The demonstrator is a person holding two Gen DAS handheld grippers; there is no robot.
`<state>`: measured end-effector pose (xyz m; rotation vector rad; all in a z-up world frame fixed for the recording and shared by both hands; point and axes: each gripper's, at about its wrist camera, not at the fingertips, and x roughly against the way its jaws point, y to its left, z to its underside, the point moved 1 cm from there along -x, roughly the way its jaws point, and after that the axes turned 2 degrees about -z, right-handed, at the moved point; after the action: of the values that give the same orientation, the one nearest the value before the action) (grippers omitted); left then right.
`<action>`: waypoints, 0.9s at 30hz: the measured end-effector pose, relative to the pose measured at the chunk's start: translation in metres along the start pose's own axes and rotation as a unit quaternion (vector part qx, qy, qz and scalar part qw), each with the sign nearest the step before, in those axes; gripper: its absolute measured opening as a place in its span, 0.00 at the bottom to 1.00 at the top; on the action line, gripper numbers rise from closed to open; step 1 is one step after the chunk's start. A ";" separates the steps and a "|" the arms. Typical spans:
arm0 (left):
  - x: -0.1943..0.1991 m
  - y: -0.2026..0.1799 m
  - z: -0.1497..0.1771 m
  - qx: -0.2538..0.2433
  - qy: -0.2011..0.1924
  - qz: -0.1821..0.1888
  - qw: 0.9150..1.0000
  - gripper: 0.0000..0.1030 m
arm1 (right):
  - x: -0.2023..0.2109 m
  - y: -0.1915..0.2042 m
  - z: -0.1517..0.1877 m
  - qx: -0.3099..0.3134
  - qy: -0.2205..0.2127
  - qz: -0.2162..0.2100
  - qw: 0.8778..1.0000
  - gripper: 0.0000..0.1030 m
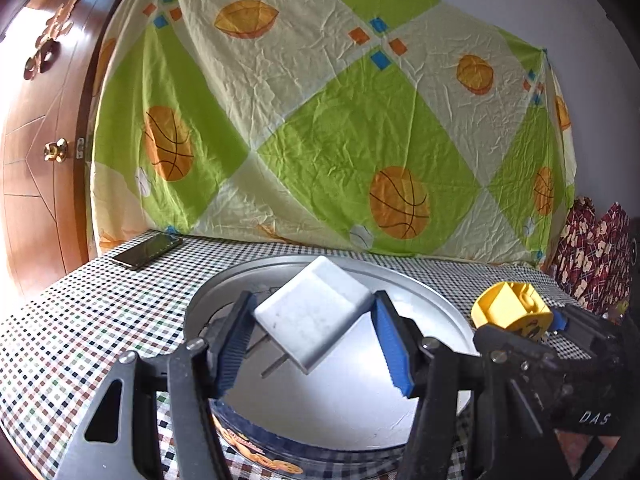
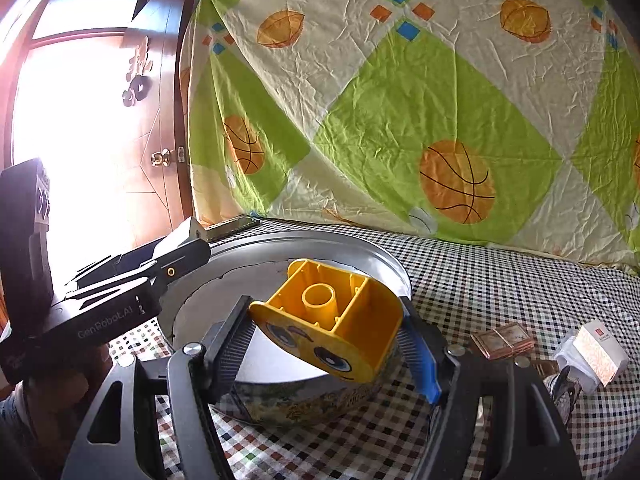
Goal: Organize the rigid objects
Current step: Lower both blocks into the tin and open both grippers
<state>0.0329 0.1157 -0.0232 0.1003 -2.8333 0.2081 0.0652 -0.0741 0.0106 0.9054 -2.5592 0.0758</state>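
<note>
My left gripper [image 1: 316, 330] is shut on a white wall charger [image 1: 312, 316], prongs pointing down-left, held above the round metal tin [image 1: 440, 300]. My right gripper [image 2: 326, 336] is shut on a yellow toy block with a cartoon face [image 2: 332, 322], hollow underside up, over the same tin [image 2: 376, 256]. In the left wrist view the yellow block [image 1: 510, 308] and the right gripper's body show at the right edge. In the right wrist view the left gripper's black body [image 2: 120, 300] crosses the tin's left rim. The tin's inside is bare.
A checked cloth [image 1: 100, 312] covers the table. A dark phone [image 1: 146, 251] lies at the far left corner. A banded stack of cards [image 2: 503, 340] and a small white box [image 2: 598, 350] lie right of the tin. A green patterned sheet [image 1: 320, 120] hangs behind; a wooden door [image 1: 36, 160] stands left.
</note>
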 end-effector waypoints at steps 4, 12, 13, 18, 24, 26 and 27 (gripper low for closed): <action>-0.028 0.010 -0.006 0.002 0.063 -0.002 0.998 0.57 | -0.030 -0.011 -0.019 -0.010 0.045 -0.009 0.999 0.69; -0.067 0.024 -0.019 -0.010 0.140 -0.024 0.990 0.57 | -0.094 -0.028 -0.037 -0.038 0.131 -0.041 0.990 0.69; -0.071 0.026 -0.021 -0.013 0.146 -0.028 0.989 0.57 | -0.103 -0.028 -0.038 -0.037 0.148 -0.047 0.987 0.69; -0.090 0.027 -0.025 -0.020 0.184 -0.028 0.982 0.57 | -0.133 -0.029 -0.032 -0.025 0.199 -0.043 0.979 0.69; -0.104 0.030 -0.030 -0.026 0.197 -0.053 0.979 0.58 | -0.147 -0.033 -0.039 -0.030 0.200 -0.044 0.978 0.74; -0.104 0.032 -0.032 -0.025 0.192 -0.063 0.979 0.58 | -0.145 -0.032 -0.043 -0.030 0.191 -0.034 0.981 0.84; -0.104 0.033 -0.034 -0.026 0.189 -0.066 0.979 0.61 | -0.143 -0.033 -0.044 -0.034 0.186 -0.037 0.981 0.85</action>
<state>0.1386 0.1583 -0.0261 0.2127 -2.4409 0.1094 0.2015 -0.0071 -0.0105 0.8672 -2.1679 0.1237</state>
